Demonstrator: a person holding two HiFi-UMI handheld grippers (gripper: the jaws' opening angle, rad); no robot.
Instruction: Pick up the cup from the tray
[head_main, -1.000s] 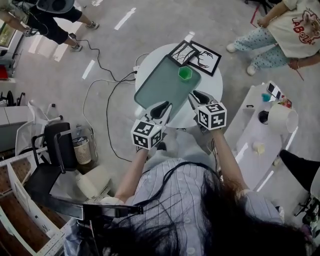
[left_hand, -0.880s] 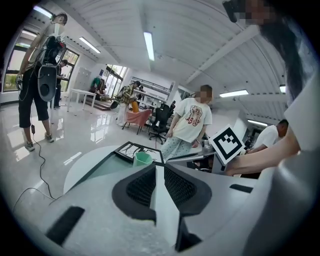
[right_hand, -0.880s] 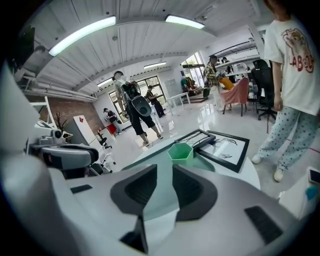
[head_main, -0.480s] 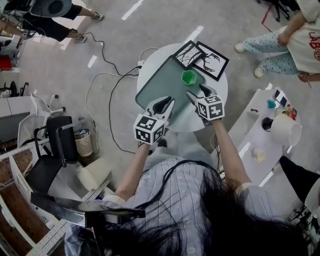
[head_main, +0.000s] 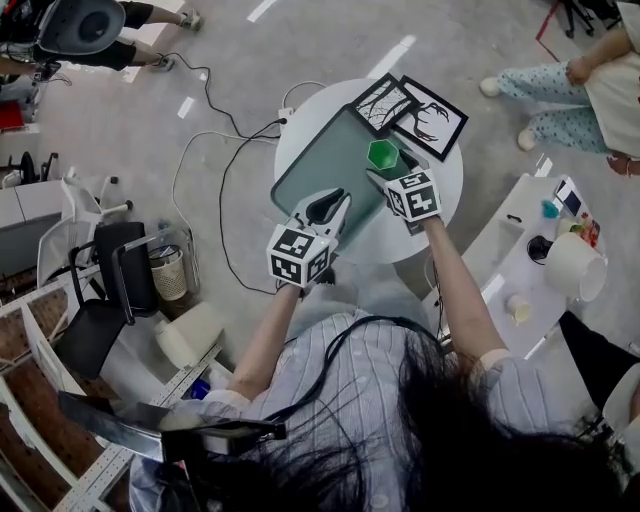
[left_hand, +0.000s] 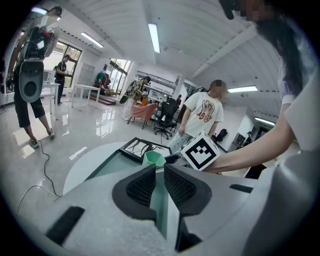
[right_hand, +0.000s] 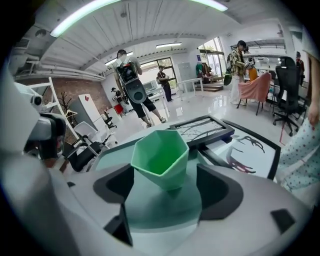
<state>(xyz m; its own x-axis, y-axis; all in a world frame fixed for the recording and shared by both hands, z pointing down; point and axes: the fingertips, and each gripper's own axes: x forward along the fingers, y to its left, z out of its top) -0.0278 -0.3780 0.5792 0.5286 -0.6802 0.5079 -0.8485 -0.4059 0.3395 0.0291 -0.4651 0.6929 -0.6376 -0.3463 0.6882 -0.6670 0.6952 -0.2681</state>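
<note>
Item: cup (right_hand: 161, 157), green, faceted, mouth up and, as far as we see, empty
Cup's place: upright on the tray (head_main: 320, 165), near the tray's far end, on the right-hand side
Tray: dull green, flat, with a low rim; it lies on a round white table (head_main: 445, 195) and covers most of it
Right gripper (head_main: 392, 172): over the tray's far end, pointing down and forward; its jaws stand wide apart and have just been opening; the cup sits between them, and we see a gap on either side, so neither pad touches it
Left gripper (head_main: 335, 203): over the tray's near end, well apart from the cup; its jaws are drawn together save for a sliver, and we see nothing in it but the tray beyond
Framed pictures (head_main: 410, 108): two, black-edged, just beyond the tray's far end, close behind the cup
Step in hand: we judge this the end of the approach, with the cup bracketed but not yet gripped and still resting on the tray
Next move calls for: we would ease the right gripper a little further round the cup's body, close evenly on two opposite facets below the rim, then lift straight up off the tray
Caution: we judge the slanted facets may slip or tip under an uneven squeeze, and the frames leave little room beyond the cup
</note>
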